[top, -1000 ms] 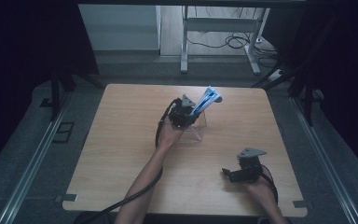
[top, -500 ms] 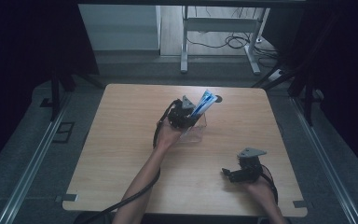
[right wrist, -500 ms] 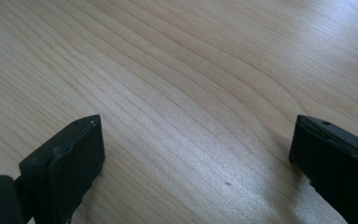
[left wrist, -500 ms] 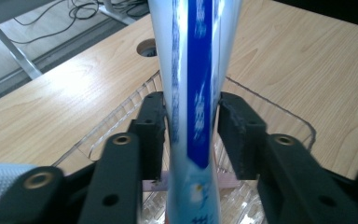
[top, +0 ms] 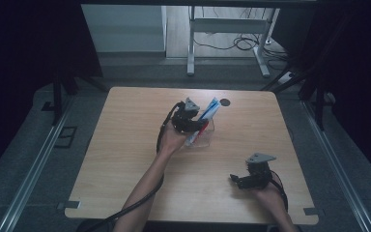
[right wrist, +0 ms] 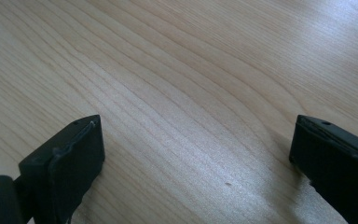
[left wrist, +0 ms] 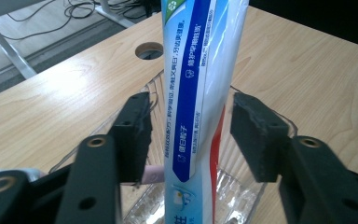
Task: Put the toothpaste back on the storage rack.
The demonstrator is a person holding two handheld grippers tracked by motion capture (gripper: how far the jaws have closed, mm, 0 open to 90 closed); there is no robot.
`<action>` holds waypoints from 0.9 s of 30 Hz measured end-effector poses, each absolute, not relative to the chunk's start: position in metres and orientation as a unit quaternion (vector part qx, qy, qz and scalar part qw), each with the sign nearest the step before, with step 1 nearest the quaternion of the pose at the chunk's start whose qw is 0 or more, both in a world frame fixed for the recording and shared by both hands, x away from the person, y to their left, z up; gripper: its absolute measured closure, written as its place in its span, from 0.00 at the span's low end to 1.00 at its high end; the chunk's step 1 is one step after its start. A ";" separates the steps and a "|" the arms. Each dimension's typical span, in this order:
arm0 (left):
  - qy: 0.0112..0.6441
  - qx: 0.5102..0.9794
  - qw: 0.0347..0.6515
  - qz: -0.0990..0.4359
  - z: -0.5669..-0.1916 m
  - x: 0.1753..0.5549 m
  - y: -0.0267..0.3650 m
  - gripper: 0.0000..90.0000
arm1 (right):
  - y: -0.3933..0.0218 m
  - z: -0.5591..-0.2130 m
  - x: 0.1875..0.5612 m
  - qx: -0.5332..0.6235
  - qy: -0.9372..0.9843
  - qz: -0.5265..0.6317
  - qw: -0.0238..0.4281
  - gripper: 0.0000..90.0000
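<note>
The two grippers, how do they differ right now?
The left gripper has a toothpaste tube between its jaws, over a clear container; the right gripper has nothing between them. The left's jaws have just been opening; the right's stand wider apart. Both are open.

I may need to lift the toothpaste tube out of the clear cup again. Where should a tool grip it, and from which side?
Grip the toothpaste tube on its flat upper body, above the clear cup's rim, pads on the two broad faces. It stands leaning in the cup, so come from above on the near side, as the left tool sits now.
</note>
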State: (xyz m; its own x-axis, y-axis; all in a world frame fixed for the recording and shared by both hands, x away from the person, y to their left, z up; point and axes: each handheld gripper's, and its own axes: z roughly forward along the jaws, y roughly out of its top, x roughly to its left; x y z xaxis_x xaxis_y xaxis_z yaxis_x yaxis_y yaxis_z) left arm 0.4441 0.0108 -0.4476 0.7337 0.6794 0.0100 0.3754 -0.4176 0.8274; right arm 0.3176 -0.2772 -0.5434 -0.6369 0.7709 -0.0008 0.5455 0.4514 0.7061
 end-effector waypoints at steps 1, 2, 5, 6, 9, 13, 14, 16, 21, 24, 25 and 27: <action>0.321 0.823 0.435 0.173 -0.447 0.444 0.011 0.50 | -0.277 -0.543 0.318 0.394 0.836 0.345 0.163 0.04; 0.322 0.822 0.437 0.171 -0.447 0.444 0.012 0.49 | -0.277 -0.543 0.318 0.394 0.836 0.345 0.163 0.04; 0.323 0.822 0.438 0.169 -0.446 0.443 0.014 0.45 | -0.277 -0.543 0.318 0.394 0.836 0.345 0.162 0.04; 0.327 0.820 0.440 0.165 -0.446 0.442 0.015 0.43 | -0.277 -0.543 0.318 0.394 0.836 0.345 0.163 0.04; 0.328 0.821 0.436 0.165 -0.444 0.440 0.016 0.38 | -0.277 -0.543 0.318 0.394 0.836 0.346 0.162 0.04; 0.329 0.822 0.436 0.165 -0.443 0.438 0.017 0.33 | -0.277 -0.543 0.318 0.394 0.836 0.346 0.163 0.04; 0.327 0.822 0.436 0.163 -0.442 0.436 0.018 0.32 | -0.277 -0.543 0.318 0.394 0.836 0.345 0.163 0.04; 0.328 0.823 0.434 0.164 -0.441 0.434 0.019 0.31 | -0.277 -0.543 0.318 0.394 0.836 0.346 0.163 0.04; 0.329 0.821 0.438 0.160 -0.441 0.431 0.023 0.28 | -0.277 -0.543 0.318 0.394 0.836 0.346 0.163 0.04; 0.330 0.819 0.442 0.156 -0.440 0.430 0.025 0.28 | -0.277 -0.543 0.318 0.394 0.836 0.346 0.163 0.04; 0.331 0.818 0.446 0.153 -0.440 0.428 0.026 0.27 | -0.277 -0.543 0.318 0.394 0.836 0.346 0.162 0.04; 0.330 0.821 0.442 0.149 -0.440 0.427 0.028 0.27 | -0.277 -0.543 0.318 0.394 0.836 0.345 0.163 0.04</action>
State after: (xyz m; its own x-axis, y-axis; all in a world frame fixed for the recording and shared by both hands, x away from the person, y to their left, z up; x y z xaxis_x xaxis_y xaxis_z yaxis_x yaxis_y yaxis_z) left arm 0.4269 0.0279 -0.4396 0.7379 0.6733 -0.0466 0.4091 -0.3913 0.8243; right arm 0.3175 -0.2772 -0.5432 -0.6365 0.7713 -0.0008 0.5467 0.4519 0.7049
